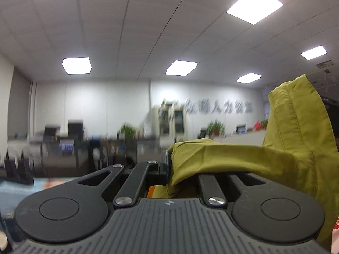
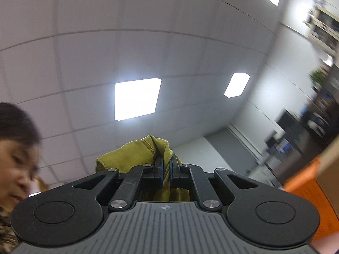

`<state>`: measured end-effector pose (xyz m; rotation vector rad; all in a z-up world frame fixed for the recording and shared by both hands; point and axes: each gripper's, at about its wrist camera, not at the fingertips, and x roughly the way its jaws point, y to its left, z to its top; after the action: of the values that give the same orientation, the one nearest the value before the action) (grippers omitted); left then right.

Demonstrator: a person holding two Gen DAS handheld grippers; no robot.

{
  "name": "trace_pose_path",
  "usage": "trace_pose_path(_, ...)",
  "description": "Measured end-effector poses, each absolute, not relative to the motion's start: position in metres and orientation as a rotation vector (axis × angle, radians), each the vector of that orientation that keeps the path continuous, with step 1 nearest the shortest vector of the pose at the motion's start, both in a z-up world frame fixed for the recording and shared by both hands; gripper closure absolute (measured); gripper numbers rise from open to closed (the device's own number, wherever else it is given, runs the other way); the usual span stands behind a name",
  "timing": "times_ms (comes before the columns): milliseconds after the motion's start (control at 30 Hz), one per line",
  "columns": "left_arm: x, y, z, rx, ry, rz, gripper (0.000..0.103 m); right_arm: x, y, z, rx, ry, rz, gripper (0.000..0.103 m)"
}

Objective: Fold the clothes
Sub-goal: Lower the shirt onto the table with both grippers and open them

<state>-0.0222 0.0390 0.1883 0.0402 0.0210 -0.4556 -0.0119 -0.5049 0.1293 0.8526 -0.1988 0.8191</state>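
Both pairs of jaws are clamped tight on the same olive-yellow woven cotton garment (image 1: 243, 156), held up in the air between the person's two hands. The white tiled ceiling (image 1: 148, 31) with its bright square light panels (image 1: 76, 65) fills most of what either camera sees, and a pale back wall (image 1: 95, 101) carries blurred grey lettering (image 1: 218, 105) above desks, dark monitors and a couple of green potted plants (image 1: 216, 128).

From the left wrist, the garment drapes over the right-hand side of the left gripper (image 1: 169, 166), covering that finger completely, so only the left black finger (image 1: 164, 165) shows, pressed against the fabric's edge. A stitched hem rises in a tall fold further right, and more of the cloth hangs down past the black gripper body.

From the right wrist, the right gripper (image 2: 167, 167) points upward toward the ceiling. Its two black fingers (image 2: 157, 167) stand nearly together with a thin layer of the yellow fabric pinched between them; the cloth bunches above the tips and hangs below, behind the linkage.

An orange box (image 2: 307, 182) sits at the right edge of that view. A person with dark hair (image 2: 14, 124) leans in at the left edge.
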Motion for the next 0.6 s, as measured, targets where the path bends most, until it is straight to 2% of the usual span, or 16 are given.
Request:
trace_pose_path(33, 0.003, 0.034, 0.176, 0.039, 0.098, -0.413, 0.095, 0.003, -0.505, 0.119, 0.834, -0.115, 0.689, 0.097)
trace_pose_path(67, 0.027, 0.028, 0.165, 0.031, 0.178, -0.359, 0.095, 0.020, -0.505, 0.109, 0.811, -0.024, 0.544, 0.087)
trace_pose_path(100, 0.060, 0.024, 0.150, 0.015, 0.288, -0.275, 0.088, 0.036, -0.505, 0.099, 0.783, 0.066, 0.399, 0.068)
trace_pose_path(133, 0.090, 0.019, 0.135, 0.009, 0.405, -0.173, 0.077, 0.047, -0.507, 0.088, 0.768, 0.118, 0.296, 0.063)
trace_pose_path(233, 0.166, 0.016, 0.081, 0.066, 0.743, 0.102, 0.073, 0.068, -0.518, 0.058, 0.744, 0.219, 0.082, 0.064)
trace_pose_path(267, 0.171, 0.025, 0.065, 0.038, 0.792, 0.098, 0.073, 0.062, -0.522, 0.050, 0.759, 0.223, 0.073, 0.063)
trace_pose_path(333, 0.158, 0.046, 0.046, -0.035, 0.818, 0.056, 0.069, 0.045, -0.529, 0.036, 0.776, 0.226, 0.075, 0.049)
trace_pose_path(367, 0.149, 0.054, 0.040, -0.040, 0.807, 0.048, 0.064, 0.033, -0.532, 0.029, 0.769, 0.227, 0.088, 0.034)
trace_pose_path(400, 0.142, 0.060, 0.034, -0.034, 0.793, 0.045, 0.050, 0.021, -0.534, 0.021, 0.759, 0.232, 0.091, 0.023)
trace_pose_path(433, 0.136, 0.064, 0.029, -0.023, 0.793, 0.056, 0.039, 0.009, -0.536, 0.010, 0.750, 0.244, 0.088, 0.021)
trace_pose_path(600, 0.123, 0.090, -0.004, -0.005, 0.900, 0.119, 0.040, -0.034, -0.525, -0.044, 0.690, 0.428, 0.059, 0.021)
